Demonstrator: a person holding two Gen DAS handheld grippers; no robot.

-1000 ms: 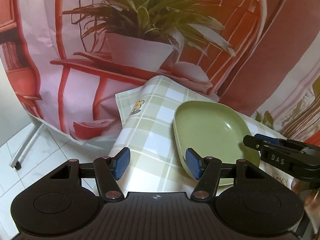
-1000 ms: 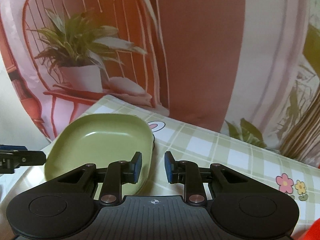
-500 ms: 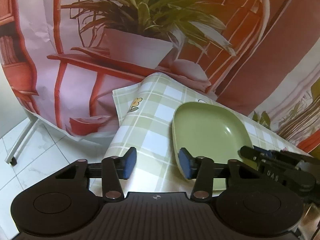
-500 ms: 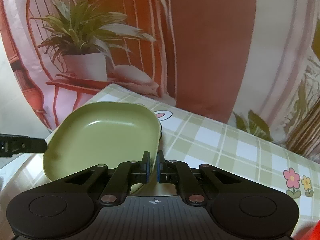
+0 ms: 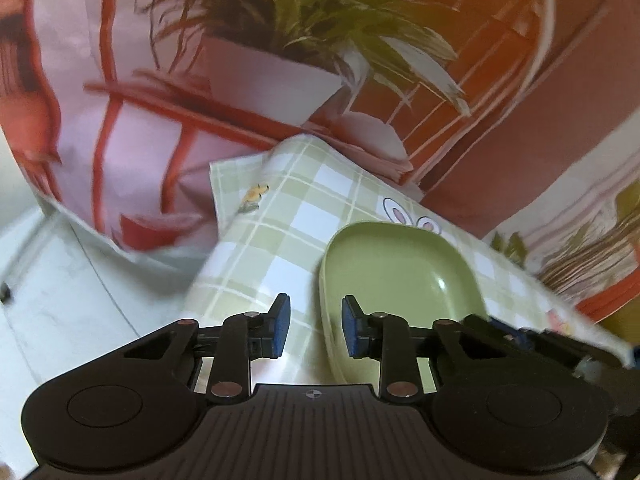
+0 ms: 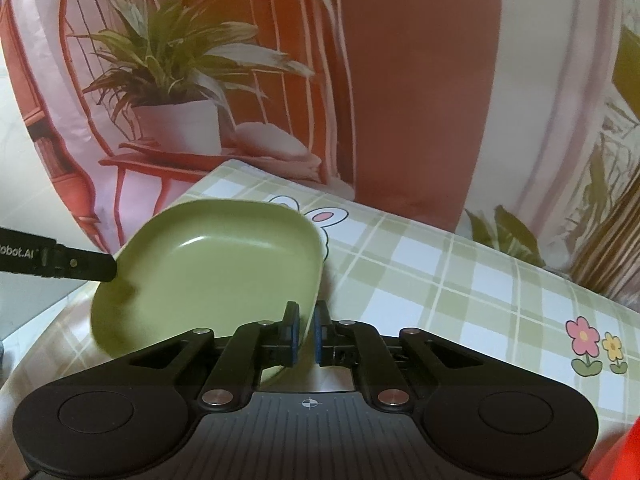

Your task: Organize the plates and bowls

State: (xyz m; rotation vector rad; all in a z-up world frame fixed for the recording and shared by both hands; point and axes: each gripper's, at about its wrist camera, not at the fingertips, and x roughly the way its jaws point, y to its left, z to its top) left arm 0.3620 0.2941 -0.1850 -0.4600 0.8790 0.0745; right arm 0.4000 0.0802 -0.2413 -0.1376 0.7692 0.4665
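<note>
A green squarish plate (image 6: 216, 268) is tilted up off the checked tablecloth (image 6: 460, 280). My right gripper (image 6: 306, 334) is shut on the plate's near right rim. In the left wrist view the same plate (image 5: 400, 276) sits right of centre. My left gripper (image 5: 312, 326) is partly open, its jaws straddling the plate's left rim without clamping it. One left finger (image 6: 76, 266) shows in the right wrist view at the plate's left edge.
The tablecloth's left corner (image 5: 240, 176) hangs over the table edge, with white floor tiles (image 5: 60, 280) below. A printed backdrop with a potted plant (image 6: 176, 80) stands just behind the table. Flower prints (image 6: 592, 344) mark the cloth at right.
My right gripper closed on the plate's rim and tipped the plate up. My left gripper narrowed and moved in around the plate's left rim.
</note>
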